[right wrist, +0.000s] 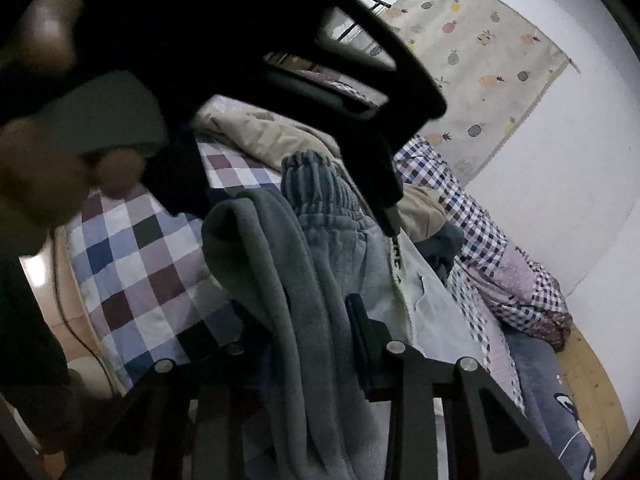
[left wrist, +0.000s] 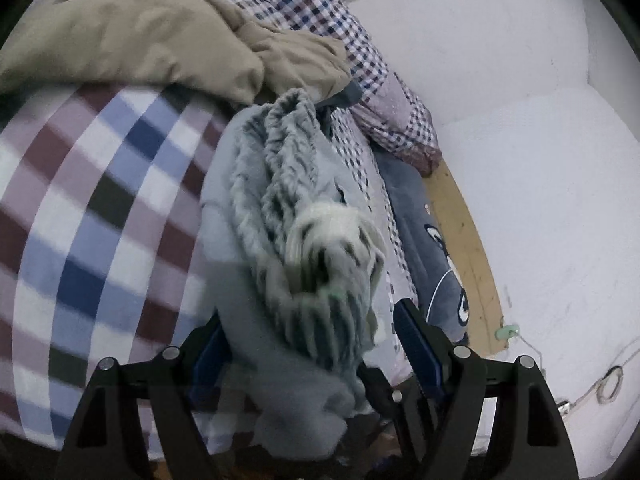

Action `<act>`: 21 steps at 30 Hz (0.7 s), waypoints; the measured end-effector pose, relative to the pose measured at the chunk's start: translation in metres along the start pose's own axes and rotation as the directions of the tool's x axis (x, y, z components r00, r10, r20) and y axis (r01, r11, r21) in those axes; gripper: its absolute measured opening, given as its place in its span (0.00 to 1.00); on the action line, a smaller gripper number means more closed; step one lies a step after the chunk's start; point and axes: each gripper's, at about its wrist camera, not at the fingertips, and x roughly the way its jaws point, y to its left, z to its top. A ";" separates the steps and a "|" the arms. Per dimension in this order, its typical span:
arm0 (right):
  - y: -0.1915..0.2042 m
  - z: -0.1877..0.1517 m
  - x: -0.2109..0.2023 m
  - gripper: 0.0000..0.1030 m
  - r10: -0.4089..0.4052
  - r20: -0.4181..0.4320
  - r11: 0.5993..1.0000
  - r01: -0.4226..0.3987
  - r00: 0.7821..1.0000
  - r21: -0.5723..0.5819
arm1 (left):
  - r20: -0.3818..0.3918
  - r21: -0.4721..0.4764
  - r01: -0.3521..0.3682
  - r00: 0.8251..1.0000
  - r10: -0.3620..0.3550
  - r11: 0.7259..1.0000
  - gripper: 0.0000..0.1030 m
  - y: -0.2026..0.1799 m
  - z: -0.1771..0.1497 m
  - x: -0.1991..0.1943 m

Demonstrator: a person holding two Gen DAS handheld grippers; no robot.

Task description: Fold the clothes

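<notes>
The grey garment (left wrist: 280, 240) occupies the centre of the left wrist view, rising from 6 o'clock toward 12 o'clock between the two fingers of the left gripper (left wrist: 308, 344). The blue pad of the finger at 4 o'clock (left wrist: 416, 344) stands clear of the cloth with a visible gap, and the opposite finger at 7 o'clock is largely covered by fabric; the left gripper's fingers are spread apart, with the garment draped between them rather than pinched. A ribbed fleece section and a pale tuft at the centre are blurred, so their detail cannot be made out. In the right wrist view the same garment (right wrist: 288, 280) hangs down the centre from 12 to 6 o'clock, passing between the fingers of the right gripper (right wrist: 296, 336). The finger at 5 o'clock (right wrist: 364, 340) lies against the cloth, but the other finger is hidden behind the fabric, so whether this gripper clamps the garment cannot be told. The black body of the left gripper (right wrist: 280, 60) fills the sector from 10 to 1 o'clock and blocks much of the scene. Behind the garment lie a checked bedsheet (right wrist: 136, 264), a tan garment (left wrist: 132, 40) and a small-check quilt (left wrist: 312, 12). A blurred hand (right wrist: 44, 168) sits at 9 o'clock, cut off by the frame edge.
</notes>
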 end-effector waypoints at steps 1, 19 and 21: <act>-0.002 -0.001 -0.002 0.31 0.007 0.001 1.000 -0.007 1.000 0.010 | -0.012 0.008 -0.003 1.000 0.003 1.000 0.79 0.000 0.003 0.003; -0.040 -0.015 -0.009 0.62 0.248 -0.065 0.956 -0.233 0.967 0.178 | -0.112 0.087 -0.081 0.990 0.091 0.993 0.56 -0.009 0.025 0.038; -0.063 -0.024 -0.013 0.68 0.343 -0.057 0.914 -0.319 0.938 0.251 | -0.107 0.114 -0.095 0.988 0.107 0.989 0.56 -0.014 0.026 0.045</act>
